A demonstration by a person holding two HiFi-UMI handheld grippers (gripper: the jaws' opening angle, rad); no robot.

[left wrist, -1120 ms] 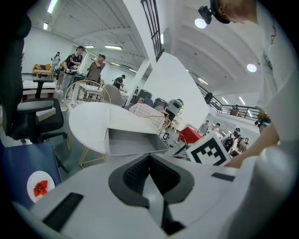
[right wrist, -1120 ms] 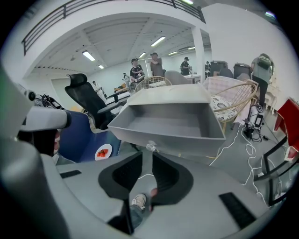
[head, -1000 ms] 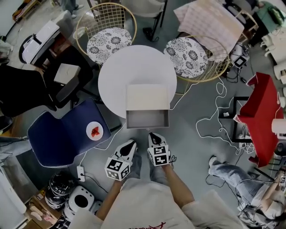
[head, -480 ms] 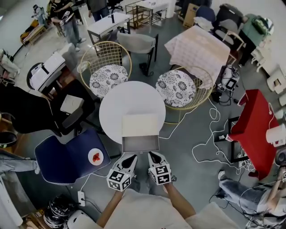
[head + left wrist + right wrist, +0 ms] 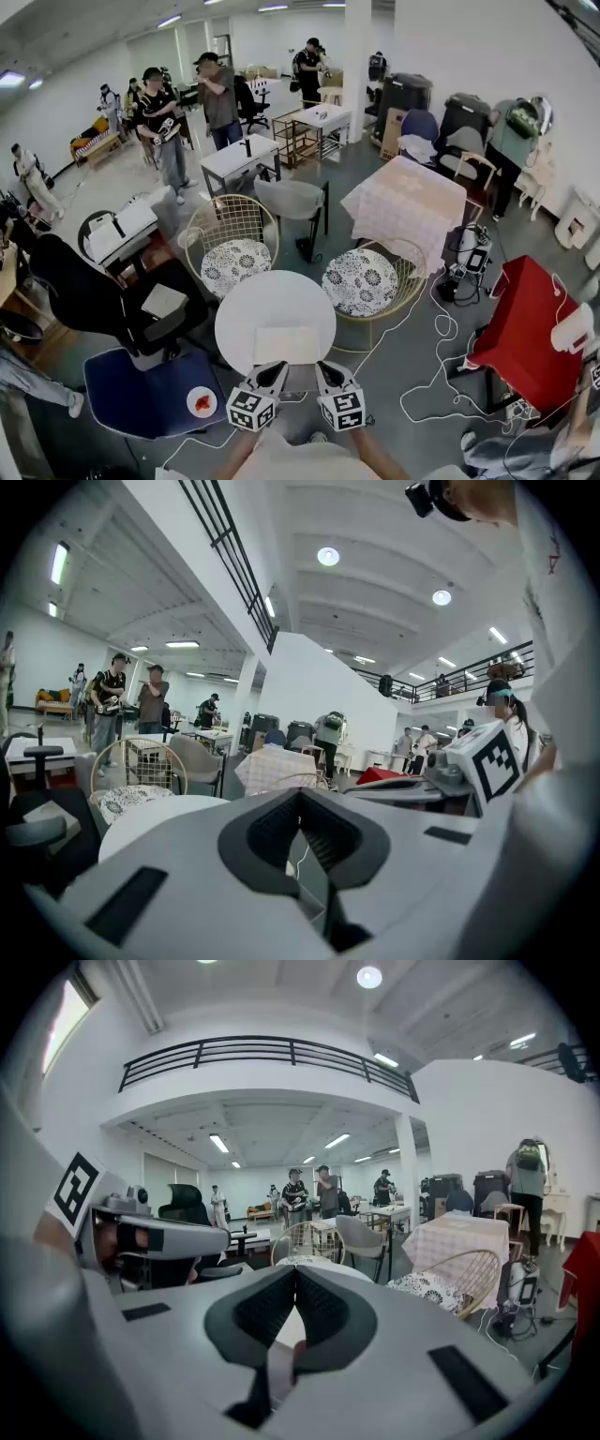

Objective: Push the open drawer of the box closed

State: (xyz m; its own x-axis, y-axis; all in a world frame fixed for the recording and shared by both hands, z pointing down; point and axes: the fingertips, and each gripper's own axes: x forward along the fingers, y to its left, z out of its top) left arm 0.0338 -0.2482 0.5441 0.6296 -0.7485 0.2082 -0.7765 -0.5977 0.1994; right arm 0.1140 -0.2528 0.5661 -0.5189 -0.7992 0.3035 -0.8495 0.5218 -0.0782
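Hovering near the box (image 5: 286,345) on the round table (image 5: 272,305), the left gripper (image 5: 277,369) and right gripper (image 5: 324,368) are held side by side. Both are seen with jaws pressed together, empty.

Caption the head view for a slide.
Left gripper and right gripper, both shut, point at the box on the round white table; two patterned chairs behind.

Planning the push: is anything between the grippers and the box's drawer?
Nothing visible does. The left gripper and right gripper, both shut, flank the drawer at the near side of the box, with no object between.
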